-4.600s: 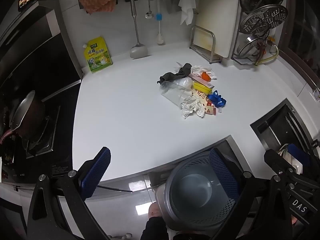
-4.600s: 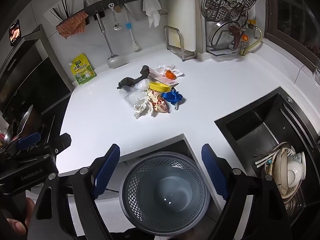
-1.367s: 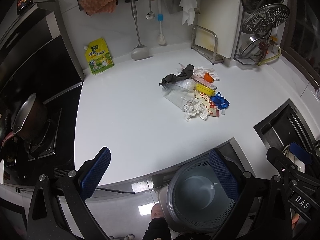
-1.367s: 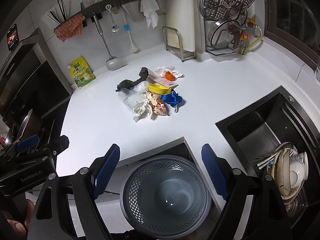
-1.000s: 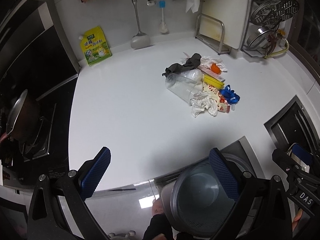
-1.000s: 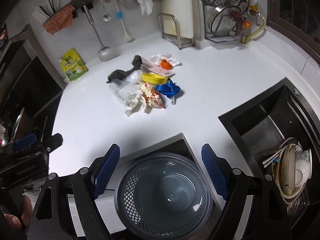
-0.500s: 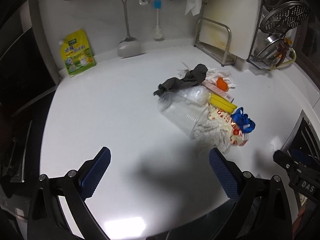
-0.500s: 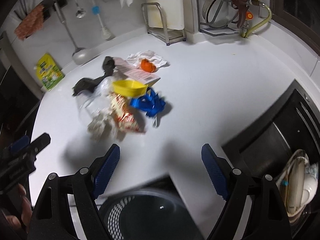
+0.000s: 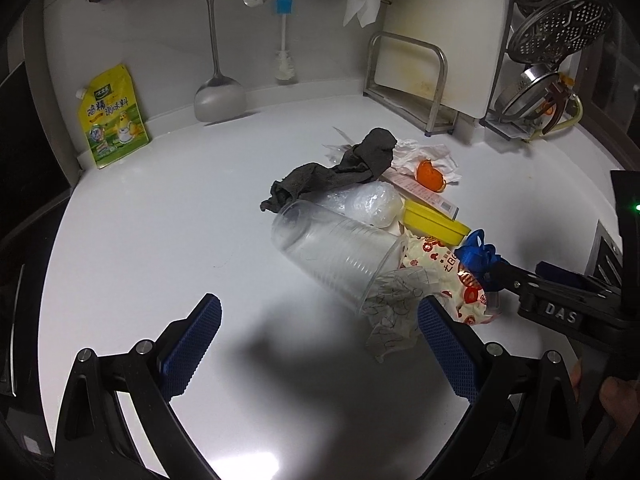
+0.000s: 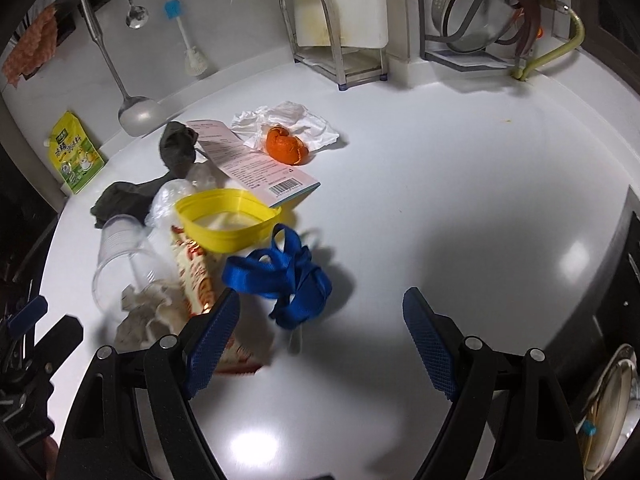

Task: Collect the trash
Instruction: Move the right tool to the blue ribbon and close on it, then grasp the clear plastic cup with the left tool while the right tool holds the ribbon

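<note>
A heap of trash lies on the white counter [image 9: 160, 240]: a clear plastic cup [image 9: 332, 254] on its side, a grey rag [image 9: 332, 172], crumpled paper [image 9: 394, 312], a red-and-white snack wrapper [image 9: 460, 284], a yellow lid [image 10: 228, 218], a blue strap [image 10: 280, 280], orange peel [image 10: 286, 146] on a tissue, and a pink leaflet [image 10: 256, 164]. My left gripper [image 9: 320, 340] is open and empty, just short of the cup. My right gripper [image 10: 320, 332] is open and empty, its left finger beside the blue strap.
A yellow-green pouch [image 9: 112, 116] leans on the back wall. A ladle [image 9: 218, 92] and brush hang there. A cutting-board rack [image 9: 412, 80] and a pot rack [image 9: 560, 60] stand at the back right. A sink [image 10: 616, 320] with dishes lies to the right.
Both grippers have moved forward over the counter, close to the trash heap. The grey mesh bin below the counter edge has dropped out of both views.
</note>
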`<state>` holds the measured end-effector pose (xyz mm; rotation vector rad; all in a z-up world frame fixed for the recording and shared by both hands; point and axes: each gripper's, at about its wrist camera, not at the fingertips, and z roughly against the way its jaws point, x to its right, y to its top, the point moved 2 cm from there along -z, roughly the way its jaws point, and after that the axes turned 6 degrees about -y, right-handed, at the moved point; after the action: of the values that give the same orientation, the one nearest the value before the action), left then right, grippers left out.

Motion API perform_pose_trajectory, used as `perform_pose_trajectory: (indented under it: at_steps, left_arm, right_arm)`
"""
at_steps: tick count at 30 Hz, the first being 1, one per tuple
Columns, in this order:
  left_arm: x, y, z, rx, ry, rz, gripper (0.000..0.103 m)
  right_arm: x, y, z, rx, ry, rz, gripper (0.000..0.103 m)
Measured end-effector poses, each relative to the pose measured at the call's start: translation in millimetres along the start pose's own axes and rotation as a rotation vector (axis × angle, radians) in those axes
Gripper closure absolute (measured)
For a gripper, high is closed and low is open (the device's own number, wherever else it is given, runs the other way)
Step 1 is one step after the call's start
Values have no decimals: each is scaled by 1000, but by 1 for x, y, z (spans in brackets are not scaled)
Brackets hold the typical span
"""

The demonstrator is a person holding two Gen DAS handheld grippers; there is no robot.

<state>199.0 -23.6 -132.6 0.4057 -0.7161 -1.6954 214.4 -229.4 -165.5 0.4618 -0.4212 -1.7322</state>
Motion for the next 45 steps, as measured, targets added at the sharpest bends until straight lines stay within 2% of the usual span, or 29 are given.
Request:
perform_pose_trajectory:
  at_steps: [12,14,16,22,29,38,45]
  left_arm:
    - [4,-6,-16,-27,-25,-6,6]
    - [4,-7,-18,-31,-24,-5,6]
    - [4,-6,-18,-30,-30,1,6]
    - [0,-1,-17,-13,-25,18,6]
    - [-4,5,-28,-17,-24,54,6]
    - [-3,8,-39,23,42,25,6]
    - [-9,14,-40,41,38,45,6]
  right_arm:
    - [-11,7,-25,-6,24,65,24]
    - [-15,6,-26,-3,30,78,34]
    - [-18,6,-28,-12,41,96,51]
    - [-21,7,-22,10,80,107,86]
    - [0,0,-5,23,92,25,88]
    - [14,-15,10,25,102,-45,88]
    - [15,-19,15,31,106,-58,88]
